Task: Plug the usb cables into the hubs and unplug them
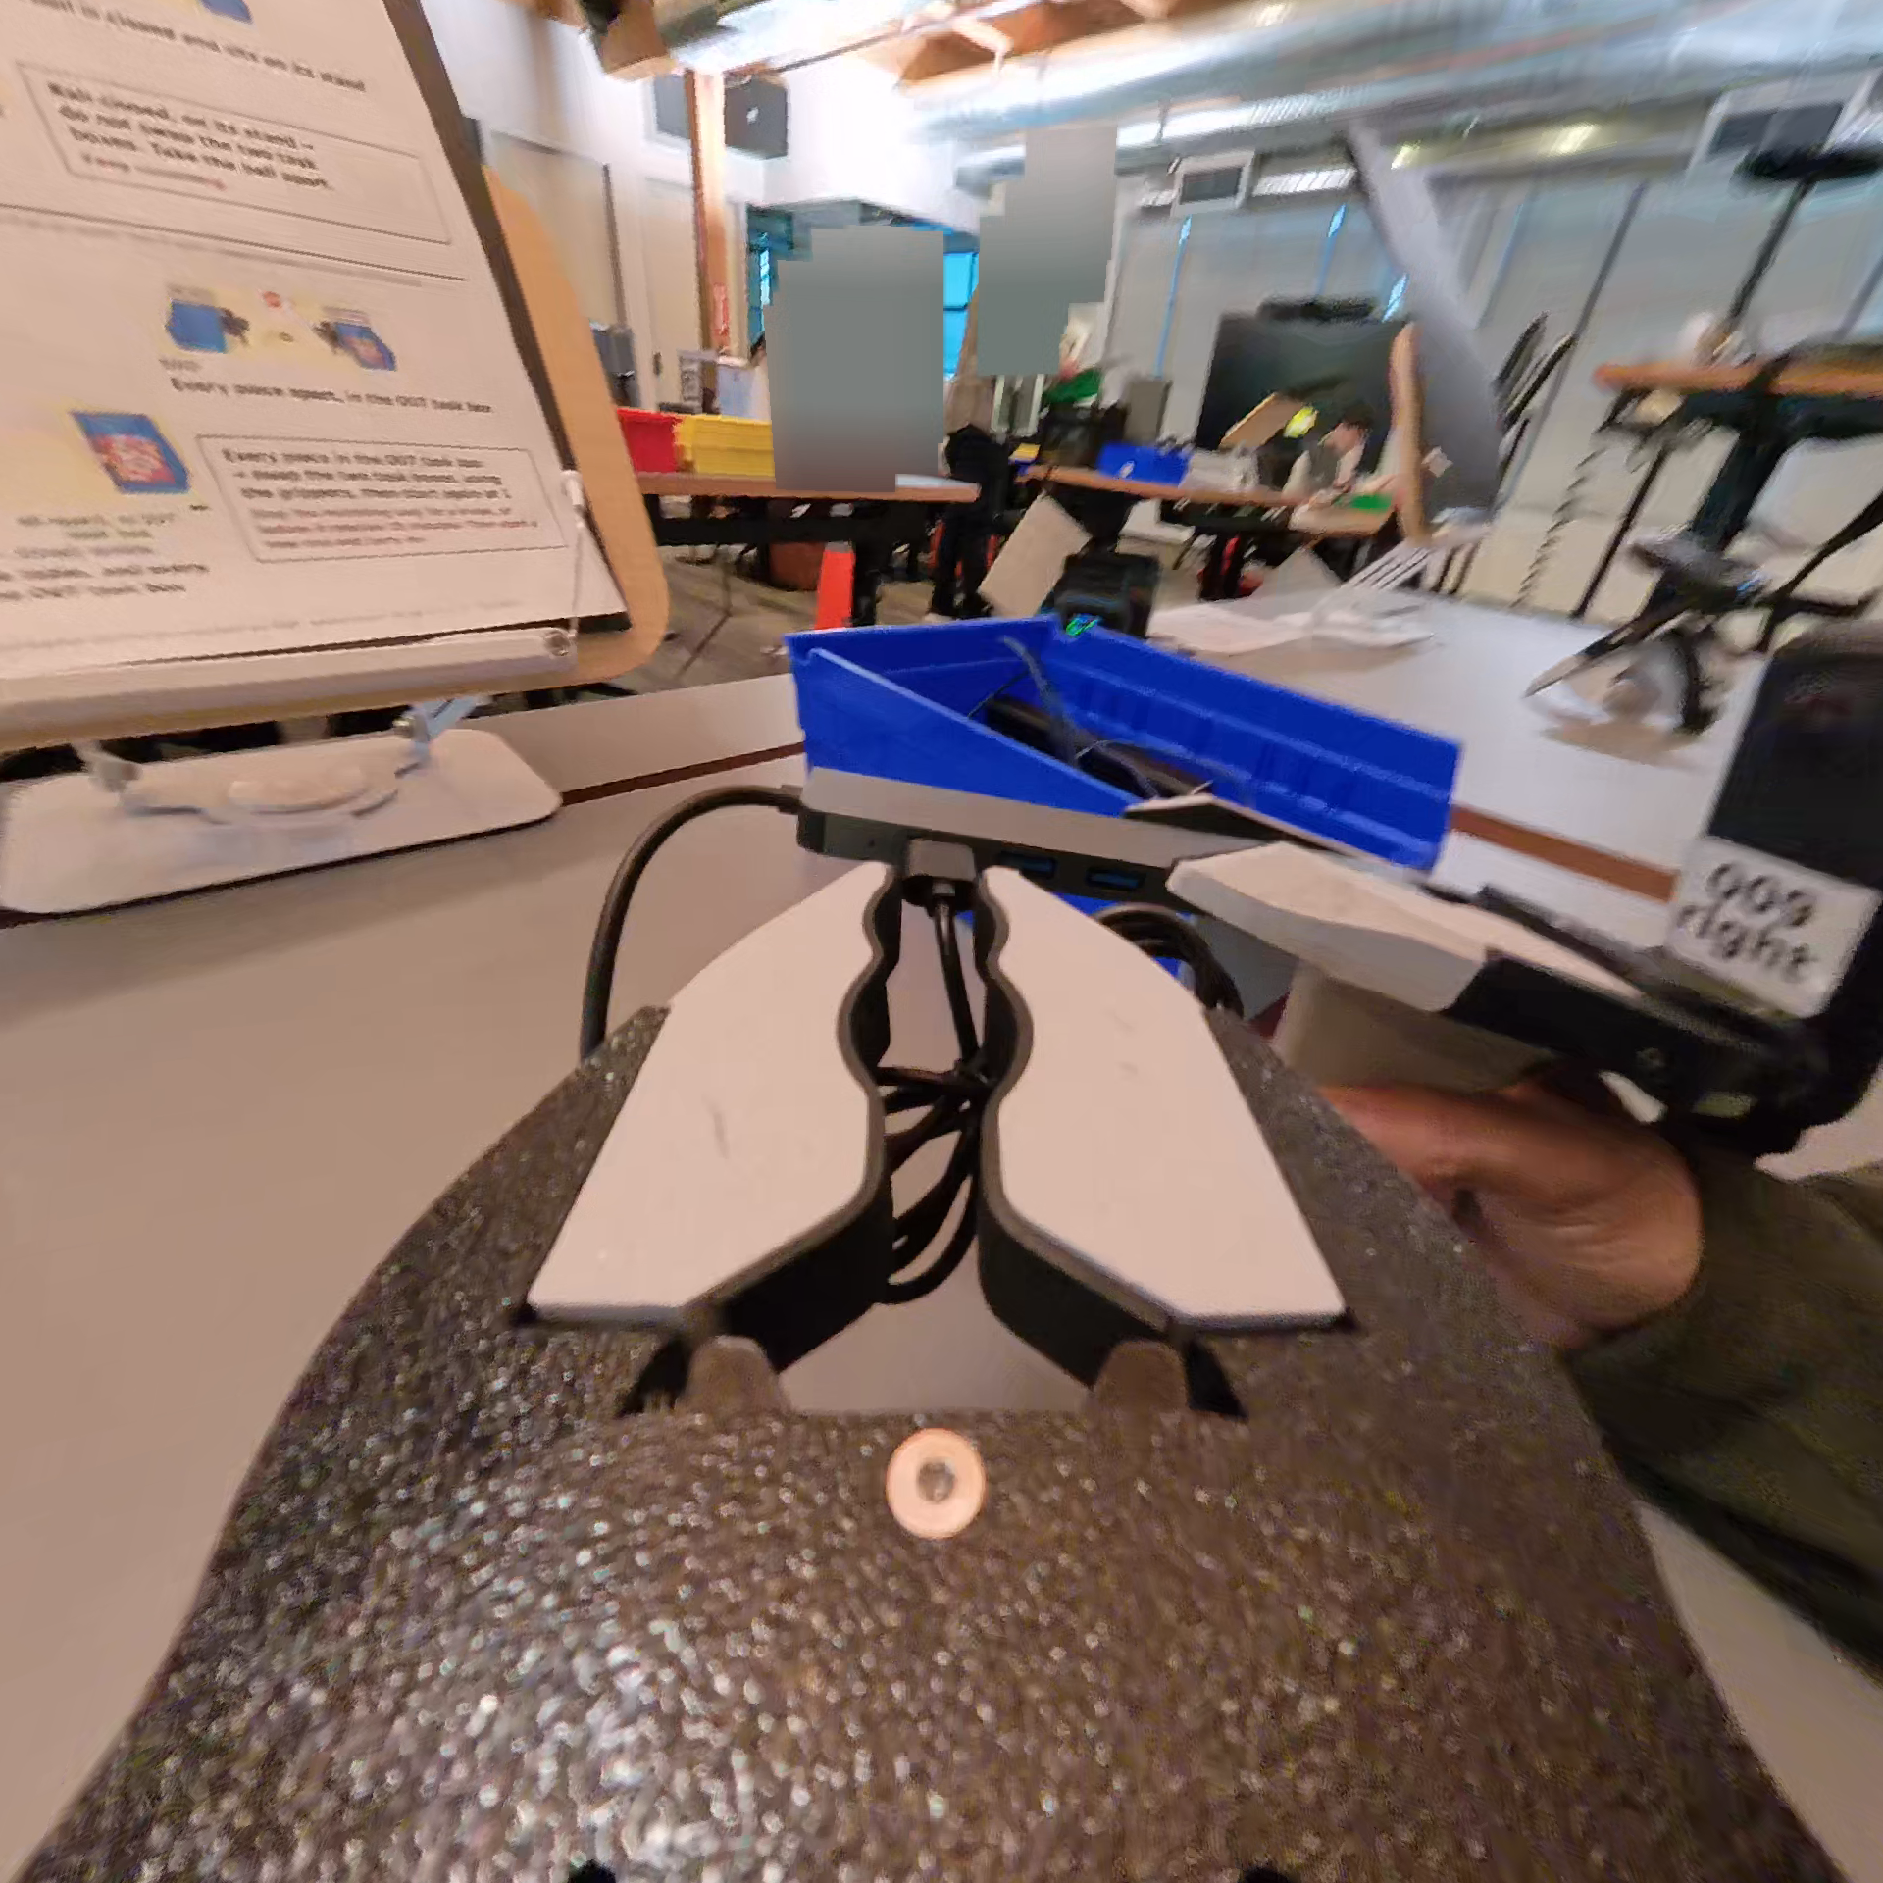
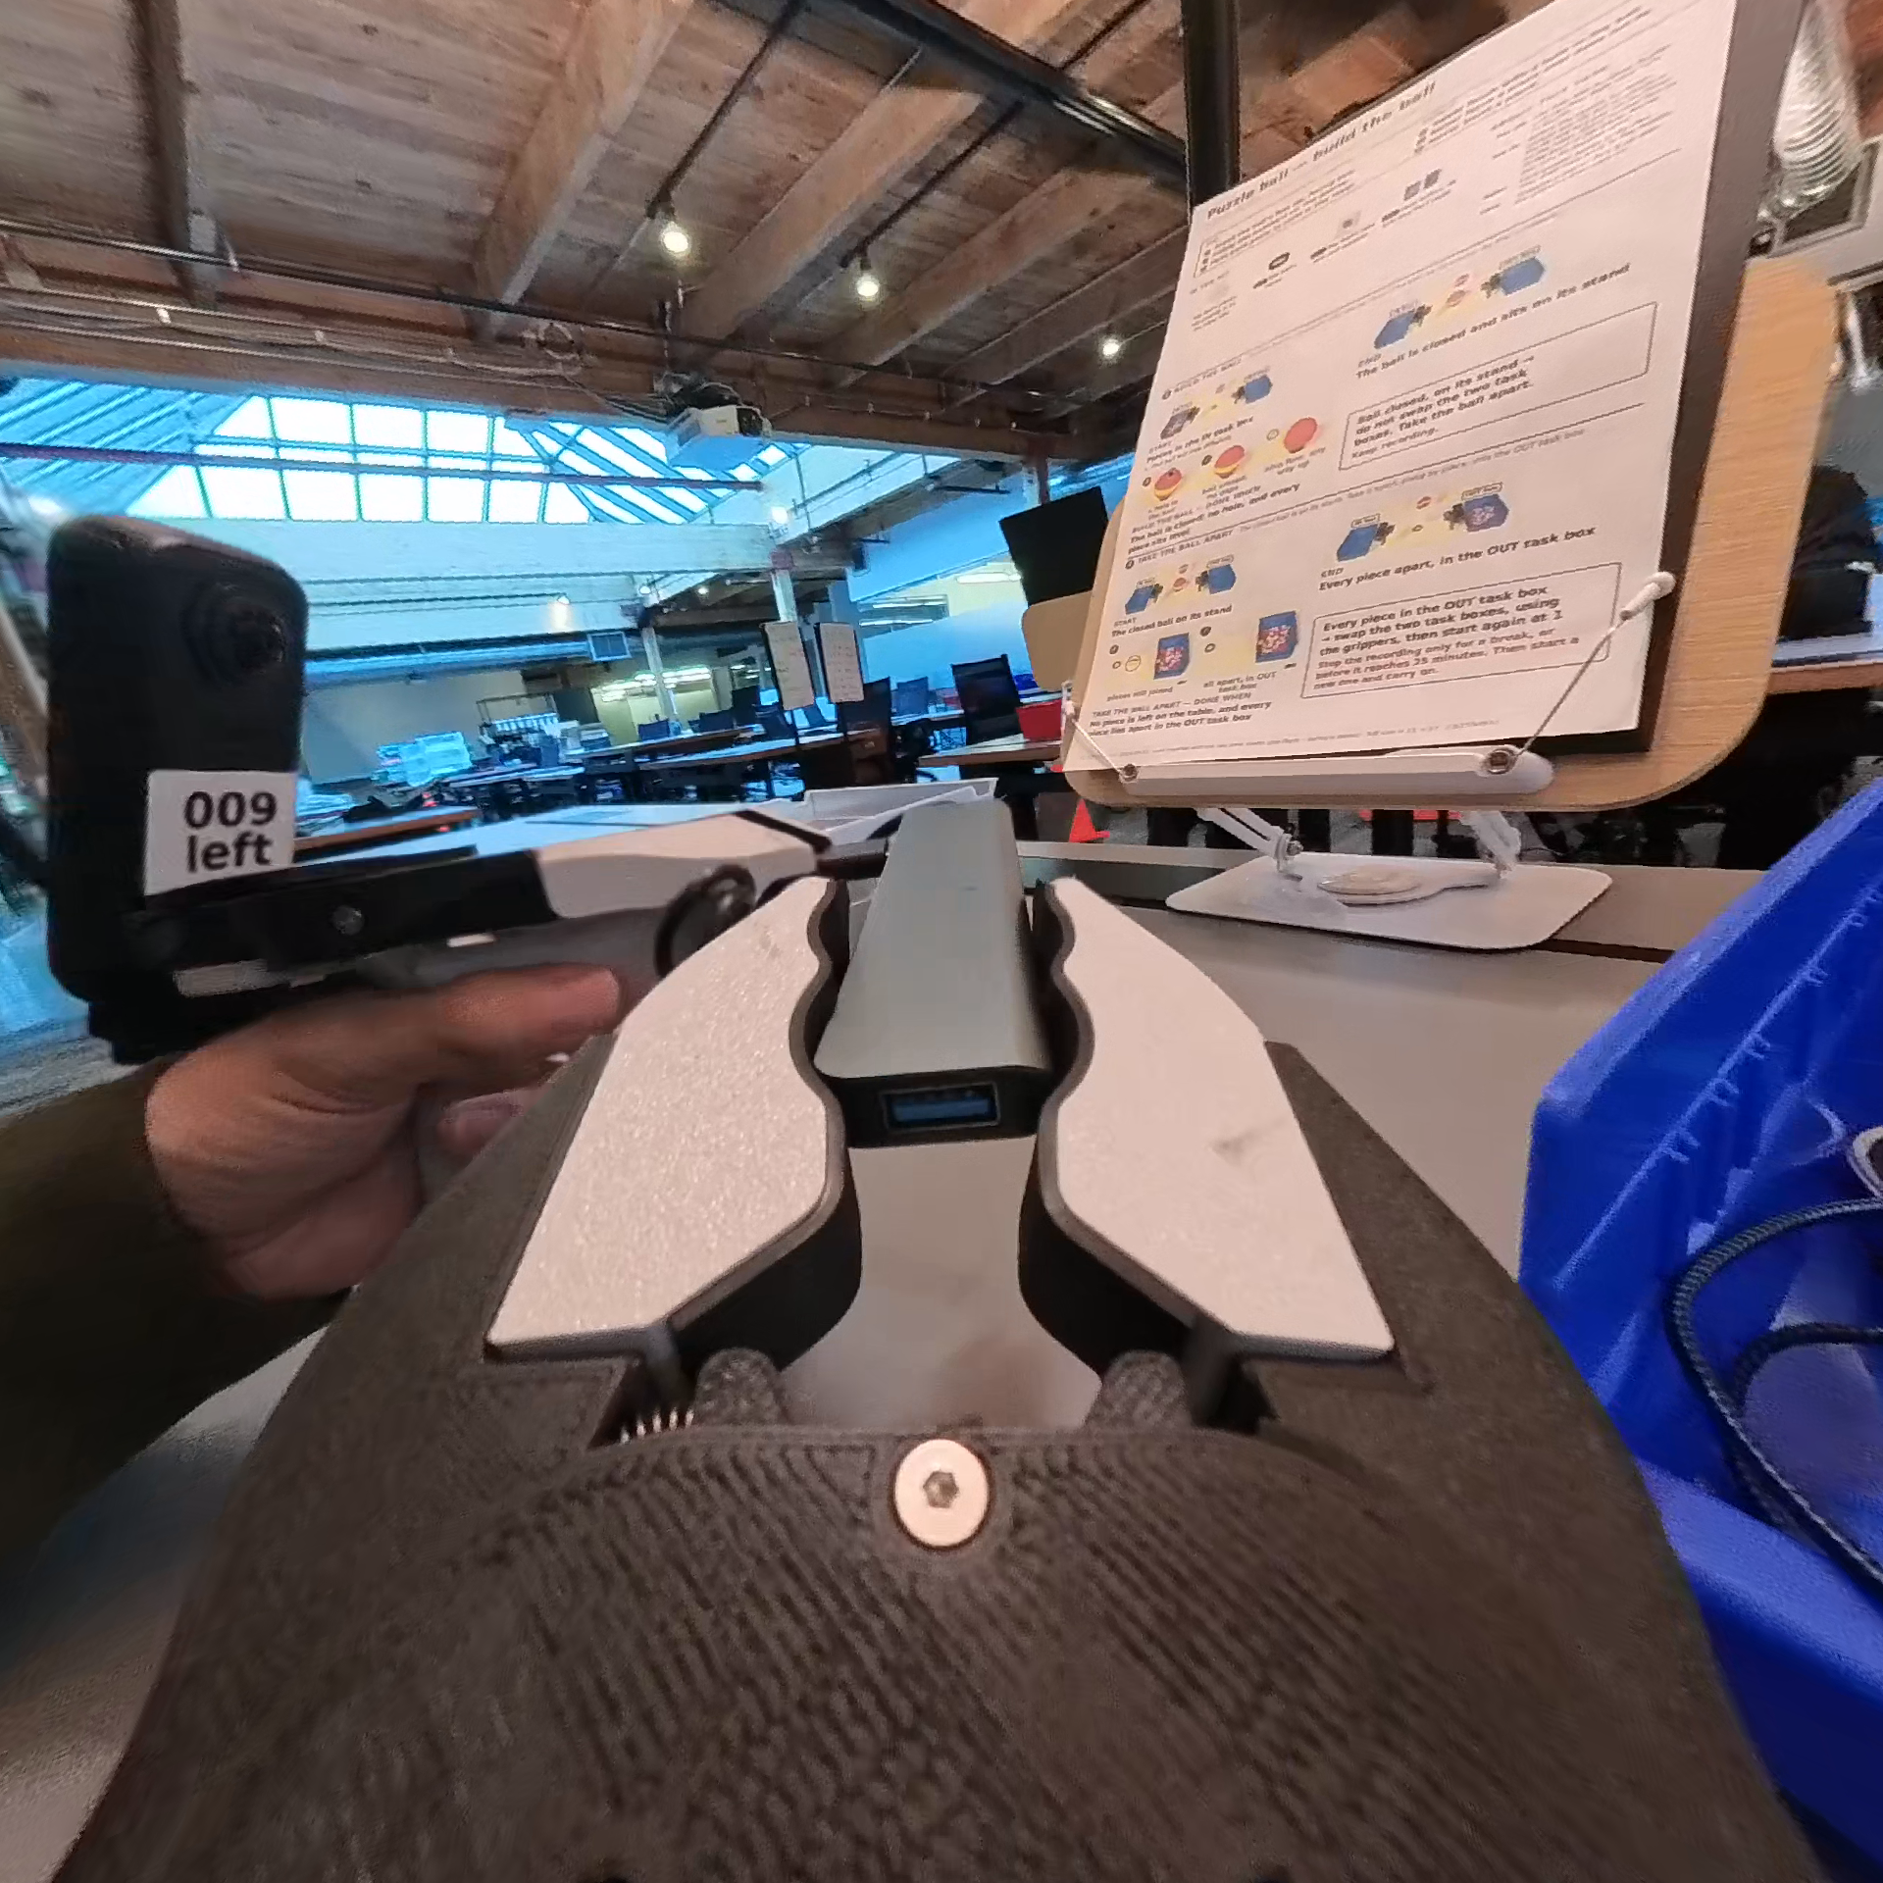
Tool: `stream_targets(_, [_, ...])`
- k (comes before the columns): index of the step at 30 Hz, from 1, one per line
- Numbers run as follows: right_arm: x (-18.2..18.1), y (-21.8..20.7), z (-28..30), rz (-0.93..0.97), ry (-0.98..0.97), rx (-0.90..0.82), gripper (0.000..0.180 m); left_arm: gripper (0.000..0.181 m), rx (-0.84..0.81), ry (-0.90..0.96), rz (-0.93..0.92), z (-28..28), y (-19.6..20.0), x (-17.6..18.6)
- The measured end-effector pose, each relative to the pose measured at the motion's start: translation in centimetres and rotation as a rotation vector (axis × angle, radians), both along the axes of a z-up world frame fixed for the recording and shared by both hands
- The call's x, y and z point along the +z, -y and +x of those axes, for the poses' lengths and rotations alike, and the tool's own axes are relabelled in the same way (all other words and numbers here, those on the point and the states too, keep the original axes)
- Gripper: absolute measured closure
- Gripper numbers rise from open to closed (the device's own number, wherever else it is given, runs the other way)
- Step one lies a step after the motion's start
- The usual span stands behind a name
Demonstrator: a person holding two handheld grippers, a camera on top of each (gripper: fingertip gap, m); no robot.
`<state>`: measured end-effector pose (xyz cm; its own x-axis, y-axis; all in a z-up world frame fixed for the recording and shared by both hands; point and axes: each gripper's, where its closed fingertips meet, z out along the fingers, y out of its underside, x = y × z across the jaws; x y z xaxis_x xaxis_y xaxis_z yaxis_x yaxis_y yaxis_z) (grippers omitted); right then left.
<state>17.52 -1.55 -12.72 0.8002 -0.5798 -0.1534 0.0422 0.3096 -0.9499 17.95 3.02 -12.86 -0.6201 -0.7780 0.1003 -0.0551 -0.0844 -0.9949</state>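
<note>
A grey USB hub (image 1: 978,810) is held level above the table, with its own black cable (image 1: 622,917) looping off its left end. My right gripper (image 2: 937,902) is shut on the hub (image 2: 937,978), whose end port faces the camera. In the left wrist view the right gripper (image 1: 1172,846) comes in from the right. A silver USB plug (image 1: 937,861) sits in a side port of the hub. My left gripper (image 1: 935,897) is shut on this plug, and its black cable (image 1: 932,1100) hangs bundled between the fingers. In the right wrist view the left gripper (image 2: 815,846) reaches the hub from the left.
A blue bin (image 1: 1172,713) holding dark cables stands right behind the hub, and it is close on the right in the right wrist view (image 2: 1732,1172). A document stand with a printed sheet (image 1: 255,408) stands at the back left of the grey table (image 1: 255,1070). Other tables lie beyond. My hands' fingertips stand some 5 cm from each other.
</note>
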Motion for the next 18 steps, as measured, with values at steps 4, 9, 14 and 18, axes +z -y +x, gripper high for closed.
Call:
stream_targets(4, [0.1,0.2,0.1,0.023,0.003,0.001,0.144,0.164,-0.102,-0.050,-0.237,-0.6,-0.8,1.3])
stream_targets(9, [0.3,0.5,0.0,0.056,0.001,0.029,0.144,0.147,-0.008,0.035,0.053,0.2,-5.5,2.3])
stream_targets(14, [0.5,-0.4,-0.7,0.038,0.037,0.083,0.144,0.140,-0.030,0.155,0.650,1.0,-6.6,0.7])
stream_targets(18, [0.5,-0.6,-1.0,0.038,0.038,0.108,0.144,0.142,-0.176,0.278,1.002,0.2,-4.2,-3.0])
